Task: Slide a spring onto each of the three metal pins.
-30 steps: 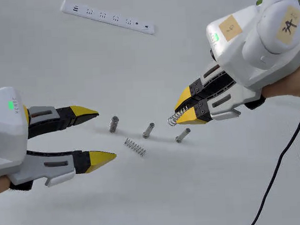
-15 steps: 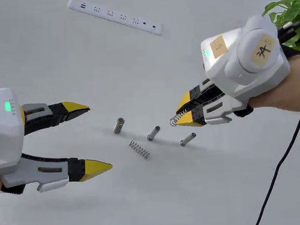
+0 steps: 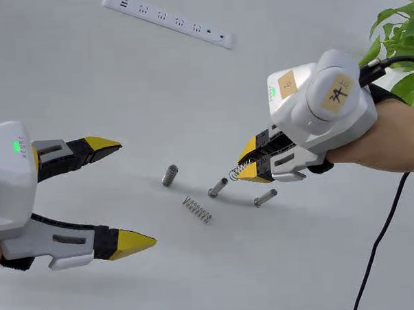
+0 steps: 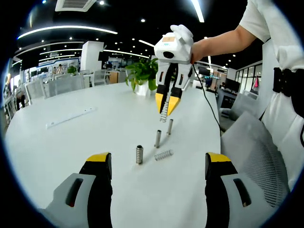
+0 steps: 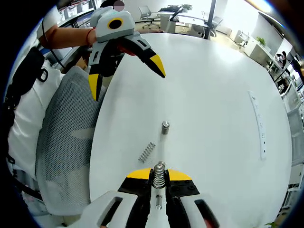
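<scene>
1. The right gripper point(image 3: 244, 165), clamped on a spring point(image 3: 239, 171), had come closer to the middle pin point(image 3: 218, 188) on the table point(image 3: 87, 78).
2. The left gripper point(image 3: 136, 192) kept its jaws wide apart, near the loose spring point(image 3: 196, 209).

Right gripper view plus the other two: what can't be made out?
Right gripper view: the right gripper jaws cover the middle pin and end pin; a grey sliver shows between the jaws.
Head view: whether the held spring is over a bare pin or touching one; the angle hides it.
Left gripper view: sprung pin too small to judge seating.
Head view: left gripper body cut by the left edge.
</scene>
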`<state>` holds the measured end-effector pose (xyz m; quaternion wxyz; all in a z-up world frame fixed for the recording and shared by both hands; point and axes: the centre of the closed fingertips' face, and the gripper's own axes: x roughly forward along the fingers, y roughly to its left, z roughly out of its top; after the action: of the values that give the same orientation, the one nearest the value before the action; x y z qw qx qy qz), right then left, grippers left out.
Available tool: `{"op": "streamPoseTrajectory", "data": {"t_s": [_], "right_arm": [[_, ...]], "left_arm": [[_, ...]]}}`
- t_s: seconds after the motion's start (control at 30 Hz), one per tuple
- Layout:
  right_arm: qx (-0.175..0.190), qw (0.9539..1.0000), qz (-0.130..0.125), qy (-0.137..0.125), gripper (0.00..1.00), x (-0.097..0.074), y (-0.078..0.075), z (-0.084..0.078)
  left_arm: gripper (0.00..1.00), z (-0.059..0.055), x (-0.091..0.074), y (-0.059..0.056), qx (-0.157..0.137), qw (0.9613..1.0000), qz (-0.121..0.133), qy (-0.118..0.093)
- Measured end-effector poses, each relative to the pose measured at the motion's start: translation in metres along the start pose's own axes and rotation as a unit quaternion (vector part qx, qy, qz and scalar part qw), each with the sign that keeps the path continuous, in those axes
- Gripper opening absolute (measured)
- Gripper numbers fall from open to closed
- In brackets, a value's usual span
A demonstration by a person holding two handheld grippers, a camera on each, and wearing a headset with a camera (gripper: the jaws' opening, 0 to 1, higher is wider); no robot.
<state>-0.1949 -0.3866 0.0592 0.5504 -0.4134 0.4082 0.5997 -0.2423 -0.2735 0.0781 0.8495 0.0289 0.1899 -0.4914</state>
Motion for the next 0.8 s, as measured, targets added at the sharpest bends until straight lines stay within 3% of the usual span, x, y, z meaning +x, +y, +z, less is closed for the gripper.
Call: {"op": "streamPoseTrajectory", "data": {"t_s": [0.8], "right_arm": [[0.001,0.9998,0.006,0.017,0.07,0.019,-0.004,-0.005]], "left_arm": [[0.84,-0.005,0.006,0.0,-0.009,0.9999,-0.01,-0.003]]}}
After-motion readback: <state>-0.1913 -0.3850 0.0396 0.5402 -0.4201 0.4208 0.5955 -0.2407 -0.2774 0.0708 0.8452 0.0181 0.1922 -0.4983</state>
